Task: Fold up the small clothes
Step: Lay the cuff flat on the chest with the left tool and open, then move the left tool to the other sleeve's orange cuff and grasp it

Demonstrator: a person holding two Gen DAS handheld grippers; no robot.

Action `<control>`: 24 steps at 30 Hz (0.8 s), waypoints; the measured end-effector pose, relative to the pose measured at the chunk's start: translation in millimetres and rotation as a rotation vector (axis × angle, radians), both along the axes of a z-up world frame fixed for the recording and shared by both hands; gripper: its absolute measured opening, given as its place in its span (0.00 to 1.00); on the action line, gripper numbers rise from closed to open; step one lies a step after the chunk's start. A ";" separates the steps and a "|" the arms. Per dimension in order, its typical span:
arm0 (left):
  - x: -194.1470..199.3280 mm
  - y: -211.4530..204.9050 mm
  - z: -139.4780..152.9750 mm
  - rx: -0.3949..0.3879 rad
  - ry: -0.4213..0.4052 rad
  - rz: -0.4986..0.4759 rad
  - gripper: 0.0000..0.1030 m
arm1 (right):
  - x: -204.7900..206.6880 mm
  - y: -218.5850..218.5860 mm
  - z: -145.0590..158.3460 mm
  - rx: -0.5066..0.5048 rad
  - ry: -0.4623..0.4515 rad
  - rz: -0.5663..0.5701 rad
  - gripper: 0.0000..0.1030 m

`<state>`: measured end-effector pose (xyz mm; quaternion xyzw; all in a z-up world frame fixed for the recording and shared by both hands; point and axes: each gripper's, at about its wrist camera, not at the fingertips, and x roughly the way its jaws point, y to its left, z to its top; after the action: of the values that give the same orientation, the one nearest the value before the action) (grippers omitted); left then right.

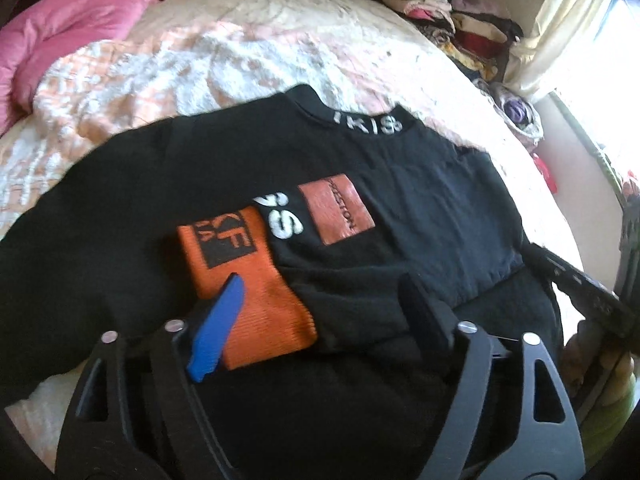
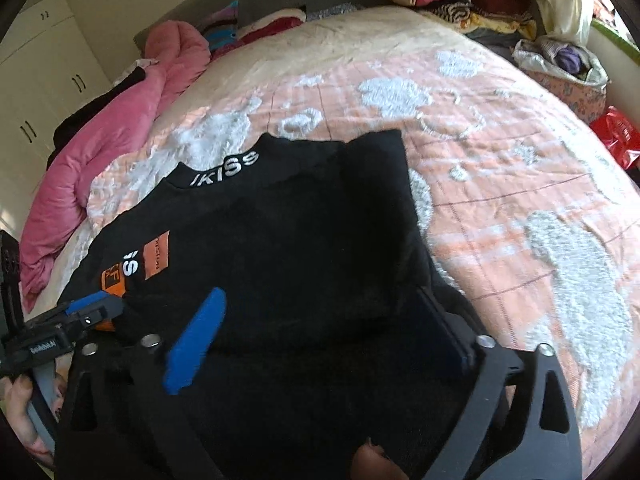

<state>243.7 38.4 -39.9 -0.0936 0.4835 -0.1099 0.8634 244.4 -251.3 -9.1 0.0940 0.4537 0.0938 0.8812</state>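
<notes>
A black sweater (image 1: pixel 420 184) with white "IKISS" on its collar and orange patches lies on the bed; it also shows in the right wrist view (image 2: pixel 288 216). Its orange-cuffed sleeve (image 1: pixel 248 280) is folded over the chest. My left gripper (image 1: pixel 320 300) is open, its blue finger (image 1: pixel 218 332) and black finger on either side of the cuff. My right gripper (image 2: pixel 320 320) is open over the sweater's lower right part, with black fabric between its blue finger (image 2: pixel 196 340) and dark finger. The left gripper (image 2: pixel 92 312) shows at the left of the right wrist view.
The bed has a peach and white textured cover (image 2: pixel 500 160). A pink quilt (image 2: pixel 104 148) lies along the left side. Stacks of folded clothes (image 1: pixel 452 24) sit at the far right corner. A bag of clothes (image 2: pixel 560 64) and a window are to the right.
</notes>
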 end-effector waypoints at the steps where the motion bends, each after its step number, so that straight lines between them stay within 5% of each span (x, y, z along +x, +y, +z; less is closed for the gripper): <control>1: -1.3 2.6 2.1 -0.003 -0.006 0.009 0.78 | -2.3 0.0 1.9 -0.004 -0.005 0.000 0.94; 6: -10.7 13.0 15.7 0.005 -0.059 0.053 0.91 | -10.4 1.9 4.9 0.003 -0.010 0.003 0.95; 24: -51.2 74.3 35.1 0.104 -0.165 0.267 0.91 | -37.2 68.3 36.5 -0.035 -0.122 0.156 0.96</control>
<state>192.5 112.7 -4.8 -0.1028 0.3994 0.0237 0.9107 207.1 -183.0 27.4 0.0371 0.4066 0.1596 0.8988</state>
